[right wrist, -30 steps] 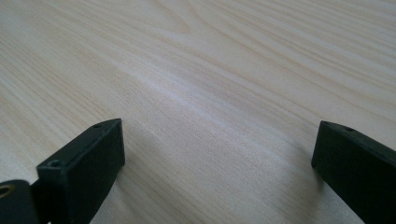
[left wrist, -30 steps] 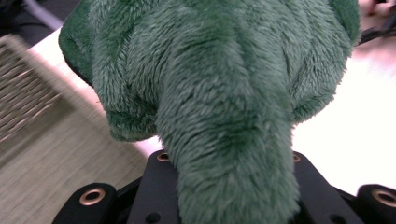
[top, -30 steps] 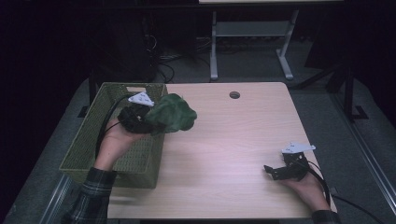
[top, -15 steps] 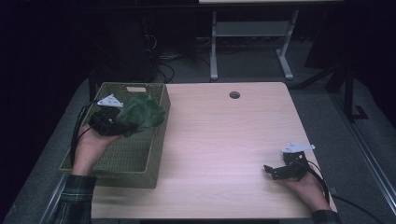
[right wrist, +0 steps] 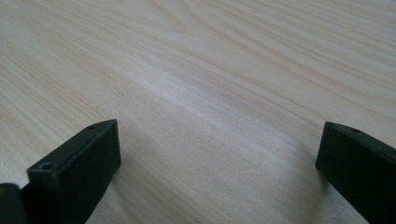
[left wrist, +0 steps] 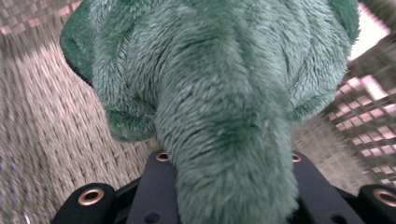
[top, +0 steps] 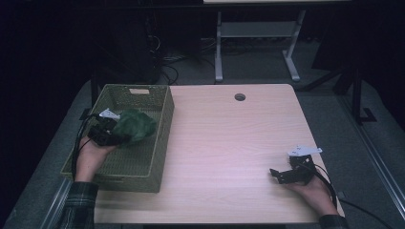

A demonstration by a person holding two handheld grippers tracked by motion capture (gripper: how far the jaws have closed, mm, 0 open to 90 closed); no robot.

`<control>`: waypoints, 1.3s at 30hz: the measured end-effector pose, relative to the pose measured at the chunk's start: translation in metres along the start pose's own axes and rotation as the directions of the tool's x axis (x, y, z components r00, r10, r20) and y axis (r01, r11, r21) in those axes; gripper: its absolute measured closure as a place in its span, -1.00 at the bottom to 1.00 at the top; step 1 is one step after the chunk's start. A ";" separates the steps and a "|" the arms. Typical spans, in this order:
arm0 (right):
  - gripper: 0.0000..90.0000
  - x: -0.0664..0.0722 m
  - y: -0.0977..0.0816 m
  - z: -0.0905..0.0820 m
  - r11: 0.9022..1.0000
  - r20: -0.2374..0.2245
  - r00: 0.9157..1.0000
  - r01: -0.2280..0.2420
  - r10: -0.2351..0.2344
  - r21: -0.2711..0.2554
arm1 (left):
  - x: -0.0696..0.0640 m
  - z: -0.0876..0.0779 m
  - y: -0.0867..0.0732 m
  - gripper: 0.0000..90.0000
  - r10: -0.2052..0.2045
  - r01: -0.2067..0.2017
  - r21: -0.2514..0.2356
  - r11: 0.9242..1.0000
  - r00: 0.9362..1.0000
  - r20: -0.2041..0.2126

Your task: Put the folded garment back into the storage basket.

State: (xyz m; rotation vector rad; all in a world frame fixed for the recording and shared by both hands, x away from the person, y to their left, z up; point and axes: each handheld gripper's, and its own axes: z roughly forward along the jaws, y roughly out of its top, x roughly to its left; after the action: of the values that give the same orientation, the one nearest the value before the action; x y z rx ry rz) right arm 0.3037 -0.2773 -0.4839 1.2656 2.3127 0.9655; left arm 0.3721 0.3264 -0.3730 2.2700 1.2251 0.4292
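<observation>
as you look down from the high view, your left gripper (top: 111, 134) is clamped on a green plush toy (top: 134, 126) and holds it inside the woven green basket (top: 162, 129) at the left edge of the wooden table (top: 229, 143). the toy bulges out past the jaws toward the basket's right wall, so it lies ahead of the tool and a little toward the table's middle. in the left gripper view a long fuzzy limb of the plush toy (left wrist: 224, 116) runs straight up from between the jaws, its long axis in line with the gripper, and the basket's weave sits blurred just behind and below it. whether the toy already touches the basket floor cannot be told.

your right gripper (top: 286, 175) rests near the table's front right corner, well apart from the basket, jaws spread wide with nothing but bare wood between them, as the right gripper view shows.

my judgement: the coming move is a release by your left hand, the nearer one by far, with the toy set to drop straight into the basket.
</observation>
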 end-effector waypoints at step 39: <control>-1.00 0.000 0.000 0.000 1.000 -0.003 1.000 0.002 -0.002 -0.001 | -0.006 -0.003 0.007 -0.59 -0.017 0.018 -0.030 0.999 1.000 0.014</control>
State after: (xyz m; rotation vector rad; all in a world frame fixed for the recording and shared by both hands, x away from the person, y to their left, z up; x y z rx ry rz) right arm 0.3032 -0.2771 -0.4840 1.2624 2.3150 0.9678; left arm 0.3717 0.3191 -0.3669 2.2320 1.2233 0.4224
